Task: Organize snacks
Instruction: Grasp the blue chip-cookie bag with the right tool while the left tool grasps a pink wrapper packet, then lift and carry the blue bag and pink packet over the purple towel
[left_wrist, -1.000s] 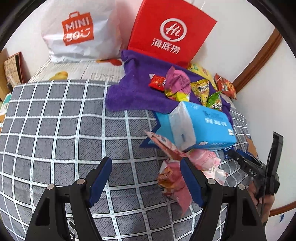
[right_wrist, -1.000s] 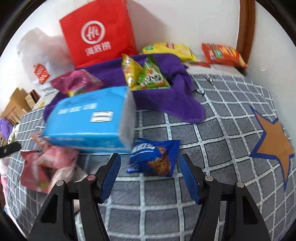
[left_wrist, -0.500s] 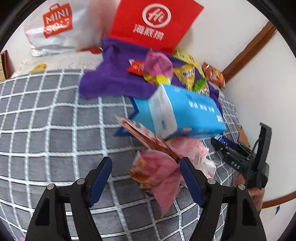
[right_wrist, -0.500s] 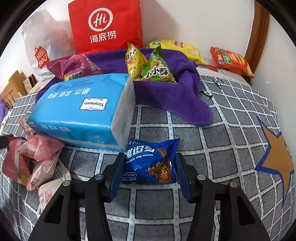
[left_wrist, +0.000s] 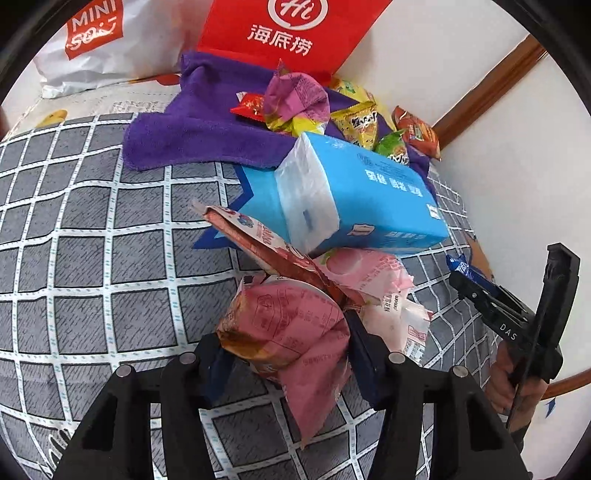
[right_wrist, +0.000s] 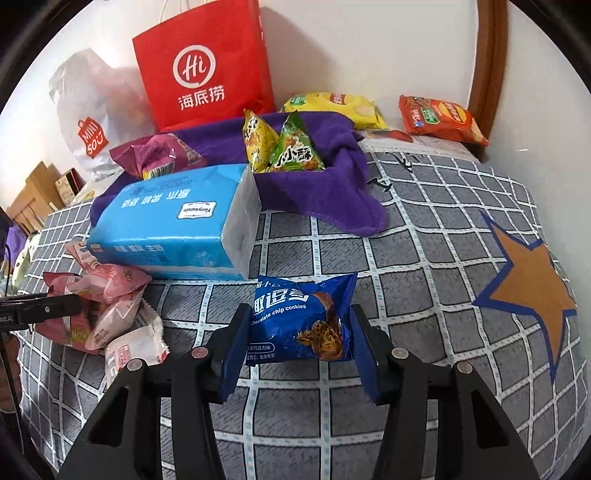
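While its jaws are closing, the left tool (left_wrist: 286, 354) is pinching a pink packet (left_wrist: 291, 325) between its pads, at the near edge of a pink pile lying on the checked bed (left_wrist: 92, 258). The right tool (right_wrist: 299, 341) is gripping a blue cookie bag (right_wrist: 299, 317), its pads pressing both ends. Just beyond both, a blue tissue pack (right_wrist: 173, 221) is lying on the bed. Farther back, a purple towel (right_wrist: 325, 188) is carrying more snacks, and a red bag (right_wrist: 203, 70) is standing against the wall.
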